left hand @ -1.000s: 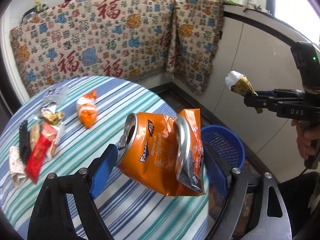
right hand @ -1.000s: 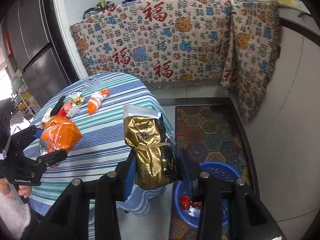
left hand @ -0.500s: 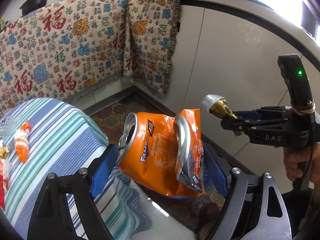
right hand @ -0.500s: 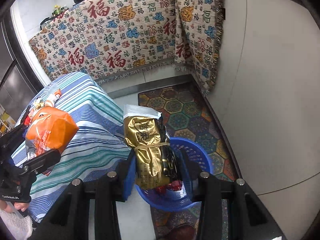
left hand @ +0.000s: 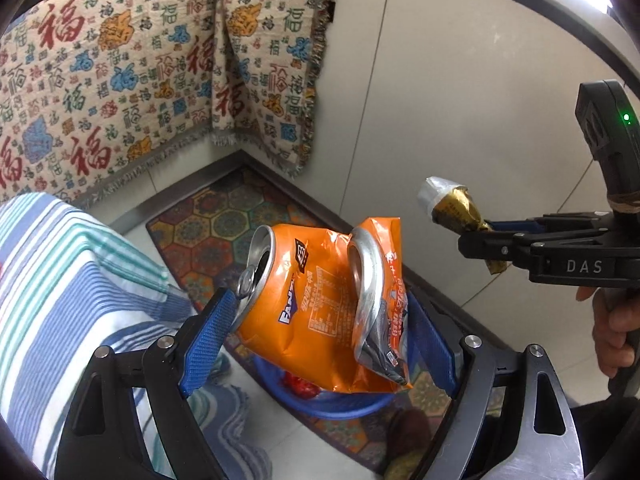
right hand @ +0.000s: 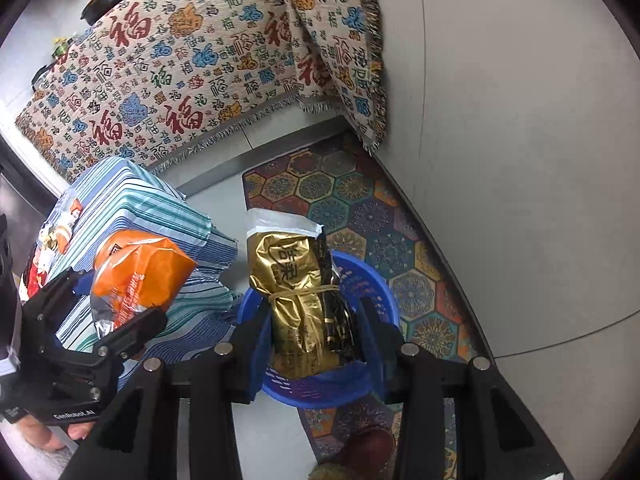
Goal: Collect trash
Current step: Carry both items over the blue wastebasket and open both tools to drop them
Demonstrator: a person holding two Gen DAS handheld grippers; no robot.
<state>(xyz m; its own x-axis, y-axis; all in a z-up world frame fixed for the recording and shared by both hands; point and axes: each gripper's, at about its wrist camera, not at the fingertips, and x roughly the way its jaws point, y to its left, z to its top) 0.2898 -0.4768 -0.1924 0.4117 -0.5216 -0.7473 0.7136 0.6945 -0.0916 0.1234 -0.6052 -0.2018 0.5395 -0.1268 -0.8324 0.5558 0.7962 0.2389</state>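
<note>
Two handheld grippers hang over a blue plastic basket (right hand: pixel 372 280) that stands on a patterned floor mat (right hand: pixel 360 208) in the corner of a kitchen. The left gripper (left hand: pixel 320 332) has its blue pads (left hand: pixel 204 336) spread wide and clamped on a bundle of trash: a crushed orange soda can (left hand: pixel 296 300) pressed together with an orange snack bag (left hand: pixel 384 272), the can's opened top against the left pad. The bundle is in the air above the basket, whose blue rim shows just beneath it with something red inside. The right gripper (right hand: pixel 312 344) has its jaws drawn in to a narrow gap and squeezes a gold foil packet (right hand: pixel 292 292) with a white torn top and a rubber band round its middle; the packet stands upright between the pads, directly above the basket's opening. A round table under a blue, white and green striped cloth (right hand: pixel 132 204) stands just beside the basket, with a few more wrappers (right hand: pixel 60 232) lying on it. A cream blanket with red and blue Chinese characters (left hand: pixel 120 80) hangs behind
</note>
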